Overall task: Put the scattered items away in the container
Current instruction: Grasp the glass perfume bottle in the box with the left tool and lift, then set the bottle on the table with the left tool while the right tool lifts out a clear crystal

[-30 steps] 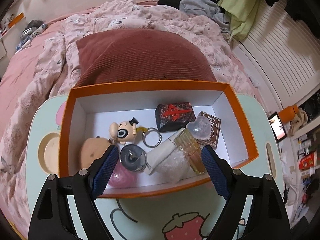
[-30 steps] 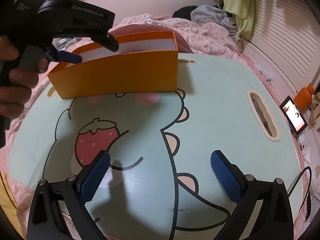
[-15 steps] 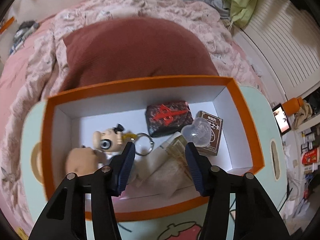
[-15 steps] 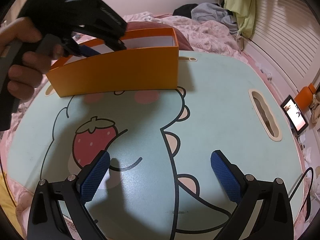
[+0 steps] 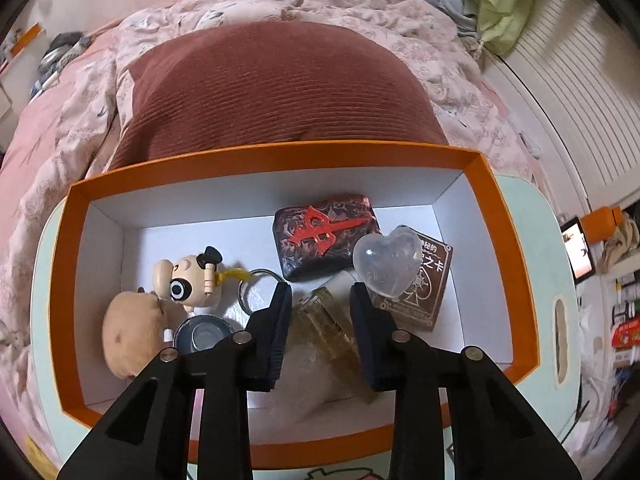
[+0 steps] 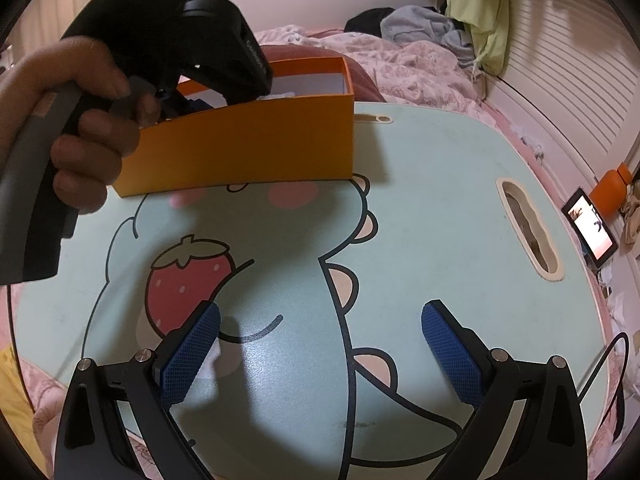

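Bedroom, pink quilt, mint cartoon lap table (image 6: pixel 420 216) on bed. Left gripper (image 5: pixel 320 300) down inside orange box (image 5: pixel 492 216), jaws closing around amber bottle (image 5: pixel 332 328); pads not clearly pressing. Right gripper (image 6: pixel 320 340) wide apart, empty, over bare tabletop. Keychain figure (image 5: pixel 188 280), heart (image 5: pixel 388 260), card box all in orange box.
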Motion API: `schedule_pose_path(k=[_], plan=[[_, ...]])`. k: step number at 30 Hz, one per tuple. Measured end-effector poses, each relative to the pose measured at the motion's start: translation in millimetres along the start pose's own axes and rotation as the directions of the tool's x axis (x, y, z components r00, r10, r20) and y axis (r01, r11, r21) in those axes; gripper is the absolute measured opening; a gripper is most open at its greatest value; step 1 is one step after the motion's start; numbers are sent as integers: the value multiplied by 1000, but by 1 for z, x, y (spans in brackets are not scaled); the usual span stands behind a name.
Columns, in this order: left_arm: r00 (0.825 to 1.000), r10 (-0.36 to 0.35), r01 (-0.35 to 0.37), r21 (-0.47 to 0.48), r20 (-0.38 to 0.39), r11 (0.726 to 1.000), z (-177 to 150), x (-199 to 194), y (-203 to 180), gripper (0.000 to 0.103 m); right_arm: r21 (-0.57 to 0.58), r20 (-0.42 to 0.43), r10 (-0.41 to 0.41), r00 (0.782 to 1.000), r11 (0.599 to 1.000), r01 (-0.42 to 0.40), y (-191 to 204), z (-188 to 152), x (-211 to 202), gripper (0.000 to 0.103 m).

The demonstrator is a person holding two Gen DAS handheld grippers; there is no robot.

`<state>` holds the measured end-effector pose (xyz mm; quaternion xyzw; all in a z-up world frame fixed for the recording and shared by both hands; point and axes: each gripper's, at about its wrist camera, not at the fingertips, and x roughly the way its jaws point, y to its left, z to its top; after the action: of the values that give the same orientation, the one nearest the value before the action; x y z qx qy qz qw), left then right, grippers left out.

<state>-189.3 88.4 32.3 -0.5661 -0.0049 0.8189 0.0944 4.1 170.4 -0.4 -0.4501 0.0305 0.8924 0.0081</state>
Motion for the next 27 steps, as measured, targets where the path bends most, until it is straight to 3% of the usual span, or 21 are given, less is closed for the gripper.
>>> schedule_pose_path(k=[6, 11, 17, 24, 27], plan=[[995, -54, 52, 32, 81, 998, -7, -24, 3, 18, 3, 1, 0, 1000, 1000, 0, 0, 0, 0, 102], [982, -96, 90, 44, 166, 995, -13, -64, 10, 18, 4, 1, 0, 1000, 1000, 0, 1, 0, -1, 102], [952, -182, 176, 48, 245, 983, -34, -109, 20, 18, 4, 1, -1, 1000, 1000, 1, 2, -1, 0, 102], [920, -263, 261, 45, 290, 964, -74, -137, 33, 18, 7, 5, -1, 1000, 1000, 1, 0, -2, -2, 102], [917, -268, 271, 31, 296, 962, -91, -134, 42, 18, 8, 7, -1, 1000, 1000, 1, -1, -2, -3, 102]])
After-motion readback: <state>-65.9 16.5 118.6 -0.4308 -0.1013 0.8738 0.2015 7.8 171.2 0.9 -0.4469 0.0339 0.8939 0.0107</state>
